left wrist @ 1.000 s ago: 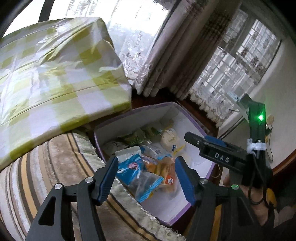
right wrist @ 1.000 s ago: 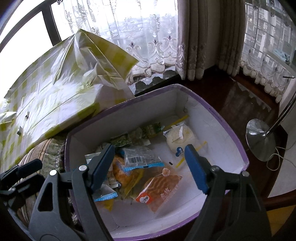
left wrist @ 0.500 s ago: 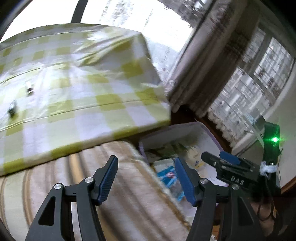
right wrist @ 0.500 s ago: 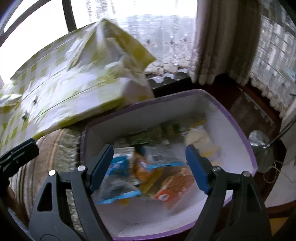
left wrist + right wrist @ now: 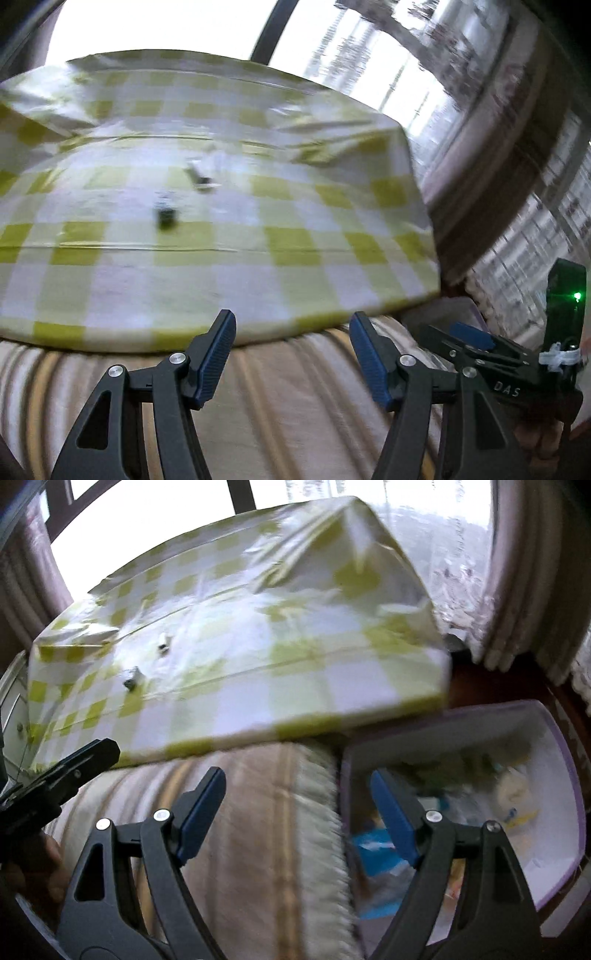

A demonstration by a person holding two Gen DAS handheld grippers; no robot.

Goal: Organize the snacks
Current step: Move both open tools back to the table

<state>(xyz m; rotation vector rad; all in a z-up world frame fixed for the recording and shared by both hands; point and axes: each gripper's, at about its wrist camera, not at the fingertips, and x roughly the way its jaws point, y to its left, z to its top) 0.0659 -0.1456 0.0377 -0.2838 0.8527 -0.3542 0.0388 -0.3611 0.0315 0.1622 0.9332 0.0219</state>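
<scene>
Hovering empty above a striped cushion [image 5: 258, 830], the left tongs [image 5: 291, 354] stand released and the right tongs [image 5: 299, 812] are opening, with the snack box [image 5: 554, 738] just right of them, ready for sorting.

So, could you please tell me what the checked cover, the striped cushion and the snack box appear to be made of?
Checked cover: probably plastic sheeting, glossy, with sharp creases and glare.
Striped cushion: woven fabric, matte, with a fringed edge.
Snack box: likely cardboard, with stiff, thin white walls and a purple rim; blur leaves this uncertain.
</scene>
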